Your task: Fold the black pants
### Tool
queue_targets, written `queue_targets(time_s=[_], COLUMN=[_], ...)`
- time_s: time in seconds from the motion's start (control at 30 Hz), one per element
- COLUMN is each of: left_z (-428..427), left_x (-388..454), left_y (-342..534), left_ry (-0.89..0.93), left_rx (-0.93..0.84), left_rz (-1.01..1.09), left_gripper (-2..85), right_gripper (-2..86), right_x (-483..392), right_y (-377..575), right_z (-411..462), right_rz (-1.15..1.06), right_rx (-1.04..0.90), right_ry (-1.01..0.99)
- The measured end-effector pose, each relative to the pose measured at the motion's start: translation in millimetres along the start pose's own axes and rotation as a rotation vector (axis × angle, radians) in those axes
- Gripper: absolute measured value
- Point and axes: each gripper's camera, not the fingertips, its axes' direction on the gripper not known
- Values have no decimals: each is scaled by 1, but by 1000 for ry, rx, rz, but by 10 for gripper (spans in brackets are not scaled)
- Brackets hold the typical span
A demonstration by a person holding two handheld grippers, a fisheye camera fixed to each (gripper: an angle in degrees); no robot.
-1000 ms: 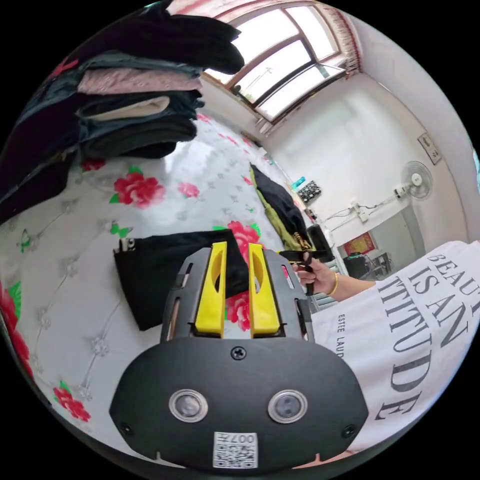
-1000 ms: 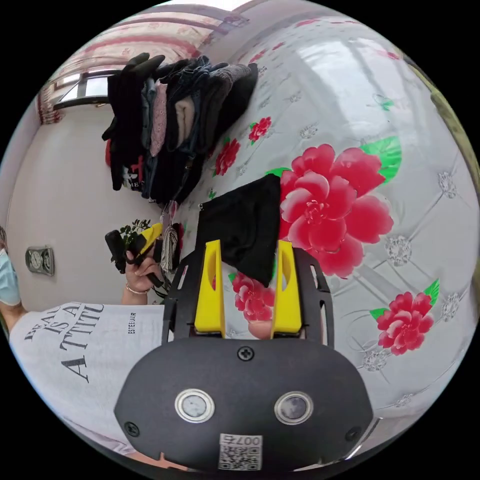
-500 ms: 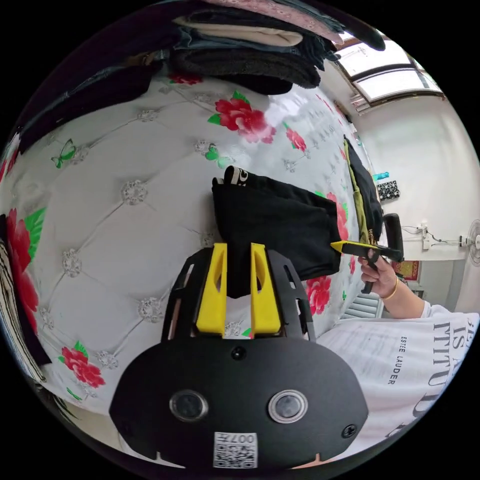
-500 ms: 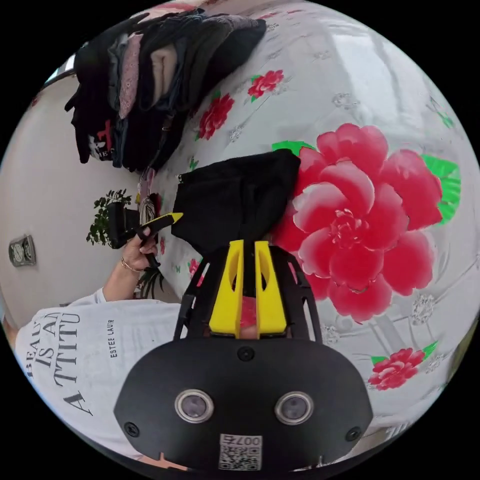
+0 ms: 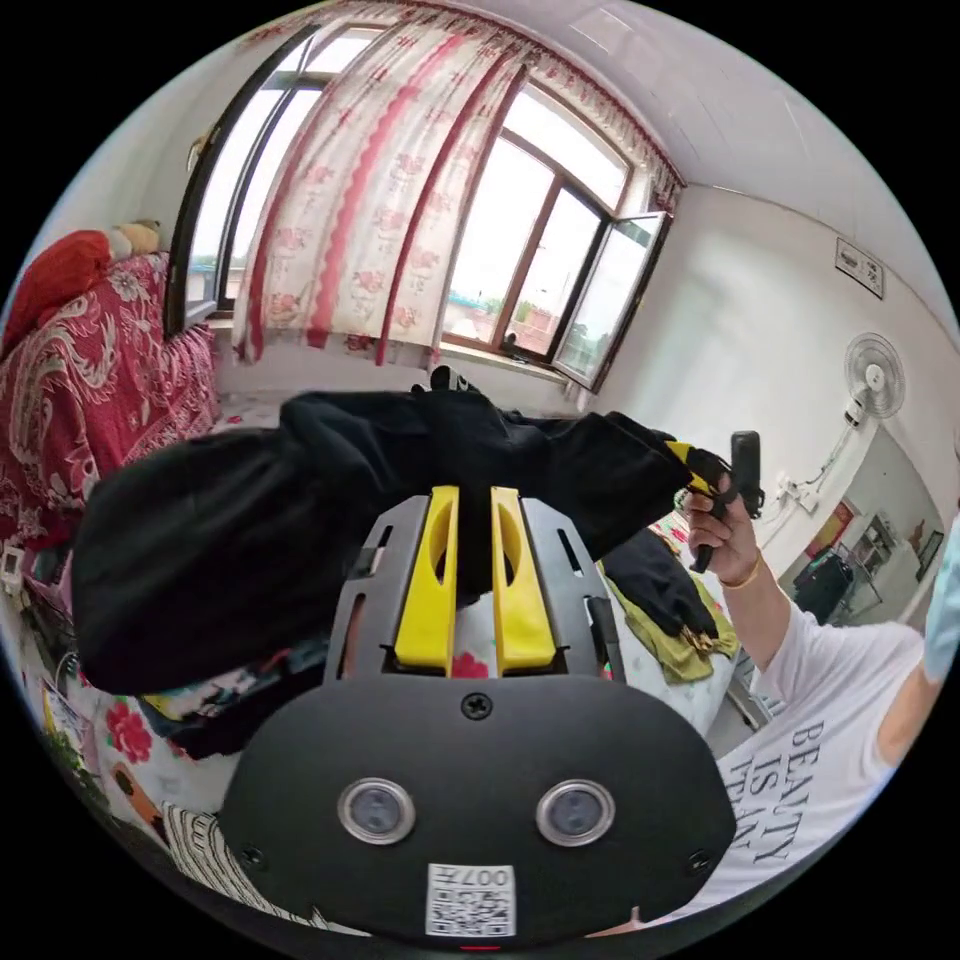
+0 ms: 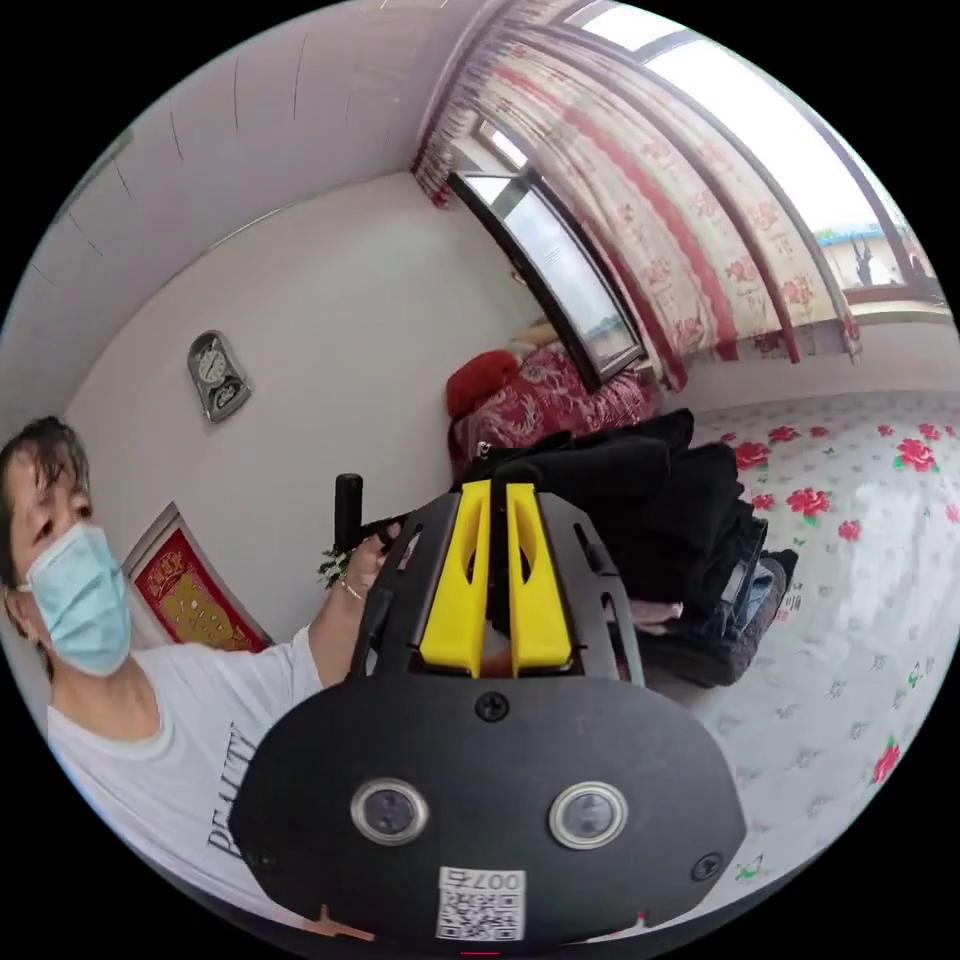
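1. The left hand-held gripper (image 5: 474, 500) pinches the folded black pants (image 5: 330, 500) between its yellow jaws.
2. The right hand-held gripper (image 6: 497, 500) pinches the same pants at the other end.
3. The pants hang above the flowered bed (image 6: 850, 620), beside the clothes pile (image 6: 700, 560).

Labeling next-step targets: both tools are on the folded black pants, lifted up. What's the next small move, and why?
Probably carry the black pants over and lower them onto the stack of folded clothes. The left tool and right tool are each shut on the folded bundle, which hangs in the air between them, and in the right gripper view the stack on the floral bed sits just beyond it.
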Motion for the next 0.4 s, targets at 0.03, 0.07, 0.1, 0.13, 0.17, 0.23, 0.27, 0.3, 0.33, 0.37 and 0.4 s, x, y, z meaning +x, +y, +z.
queue_targets(time_s=[0.03, 0.07, 0.1, 0.13, 0.17, 0.23, 0.27, 0.3, 0.33, 0.37, 0.4], left_z=[4, 6, 12, 17, 19, 31, 35, 45, 58, 66, 82], left_x=[-7, -11, -17, -20, -21, -12, -9, -3, 3, 6, 13], left_y=[-20, -26, -28, -18, -8, 49, 67, 104, 140, 159, 196], left_ry=[-116, -177, -265, -311, -322, -354, -371, -400, -413, -412, -403], left_rx=[-5, -9, -21, -23, -15, 18, 18, -9, -76, -122, -234], left_rz=[-26, -49, -81, -104, -110, -83, -79, -70, -69, -63, -63], left_gripper=[71, 77, 84, 88, 89, 85, 83, 79, 76, 74, 72], right_gripper=[28, 37, 46, 50, 57, 65, 69, 72, 74, 77, 80], right_x=[2, 7, 15, 20, 30, 47, 63, 83, 95, 119, 139], right_y=[-4, -5, 4, 13, 37, 86, 125, 167, 187, 228, 262], right_z=[4, 10, 17, 19, 20, 15, 8, -5, -13, -33, -60], right_rz=[14, 22, 53, 67, 74, 68, 98, 154, 189, 286, 386], right_rx=[27, 58, 50, 39, 17, -38, -89, -153, -190, -277, -344], right_ry=[13, 39, 68, 79, 97, 164, 255, 360, 414, 517, 598])
